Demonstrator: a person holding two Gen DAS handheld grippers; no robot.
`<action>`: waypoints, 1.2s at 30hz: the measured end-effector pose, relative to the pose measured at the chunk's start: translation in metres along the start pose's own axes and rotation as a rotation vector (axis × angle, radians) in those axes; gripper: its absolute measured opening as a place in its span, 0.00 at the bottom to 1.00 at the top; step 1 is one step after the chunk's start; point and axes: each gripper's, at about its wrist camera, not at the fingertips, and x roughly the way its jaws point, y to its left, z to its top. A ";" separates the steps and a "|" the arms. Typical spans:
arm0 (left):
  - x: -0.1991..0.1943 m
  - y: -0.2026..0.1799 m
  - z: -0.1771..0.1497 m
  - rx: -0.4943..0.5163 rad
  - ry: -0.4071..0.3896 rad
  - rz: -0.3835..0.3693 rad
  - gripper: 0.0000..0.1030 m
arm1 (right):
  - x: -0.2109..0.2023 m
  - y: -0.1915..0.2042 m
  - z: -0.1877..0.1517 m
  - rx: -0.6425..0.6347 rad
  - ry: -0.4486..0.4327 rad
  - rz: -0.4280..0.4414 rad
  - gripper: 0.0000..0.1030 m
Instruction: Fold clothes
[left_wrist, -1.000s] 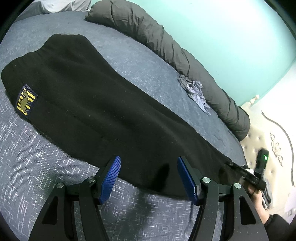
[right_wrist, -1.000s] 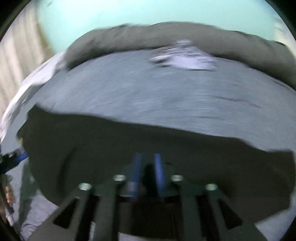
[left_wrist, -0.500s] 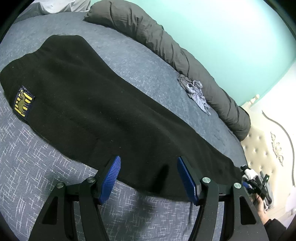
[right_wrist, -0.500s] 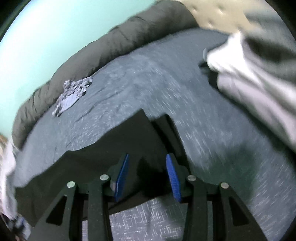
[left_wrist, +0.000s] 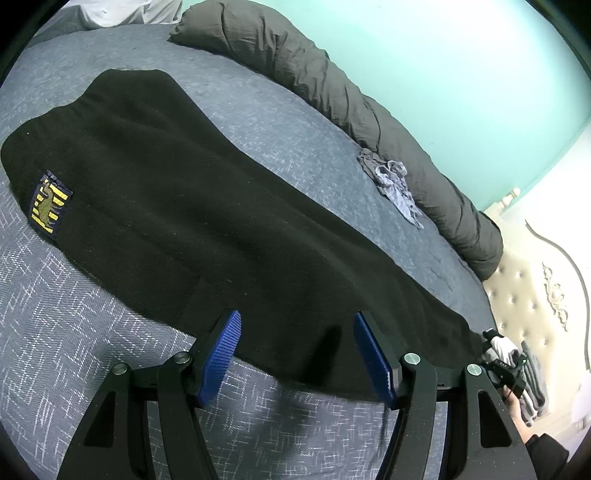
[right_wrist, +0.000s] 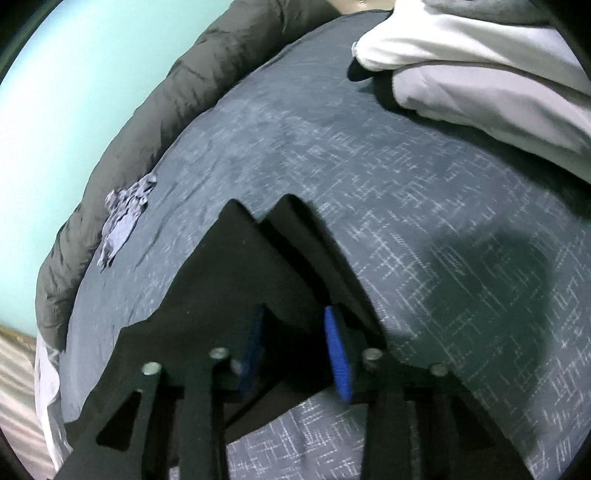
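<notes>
Black fleece trousers (left_wrist: 221, 206) with a yellow and navy patch (left_wrist: 50, 206) lie stretched flat across the grey-blue bedcover (left_wrist: 92, 350). My left gripper (left_wrist: 297, 315) hovers open over their near edge, with nothing pinched between its blue pads (left_wrist: 221, 350). In the left wrist view my right gripper (left_wrist: 506, 369) shows small at the far leg end, in a person's hand (left_wrist: 517, 410). In its own view the right gripper (right_wrist: 294, 310) is closing. The two leg hems (right_wrist: 266, 266) bunch up between its pads, and the cloth partly covers the left pad.
A rolled dark grey duvet (left_wrist: 332, 85) runs along the turquoise wall. A small crumpled grey-blue garment (left_wrist: 395, 181) lies beside it. Folded white and grey clothes (right_wrist: 480, 74) are stacked beyond the leg ends, near a tufted cream headboard (left_wrist: 535, 306).
My right gripper swept along the trousers to the leg ends, rolled, and narrowed its jaws around the hems. The trousers were drawn a little straighter. My left gripper kept still.
</notes>
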 end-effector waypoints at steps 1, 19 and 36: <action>0.000 0.000 0.000 0.001 0.001 0.000 0.66 | -0.003 0.003 0.000 -0.016 -0.012 0.001 0.10; 0.000 0.006 0.008 -0.009 -0.006 -0.003 0.66 | -0.019 0.000 -0.002 -0.110 -0.056 -0.133 0.10; 0.005 -0.002 0.004 0.015 0.007 0.014 0.66 | 0.027 0.113 0.021 -0.630 0.031 -0.155 0.39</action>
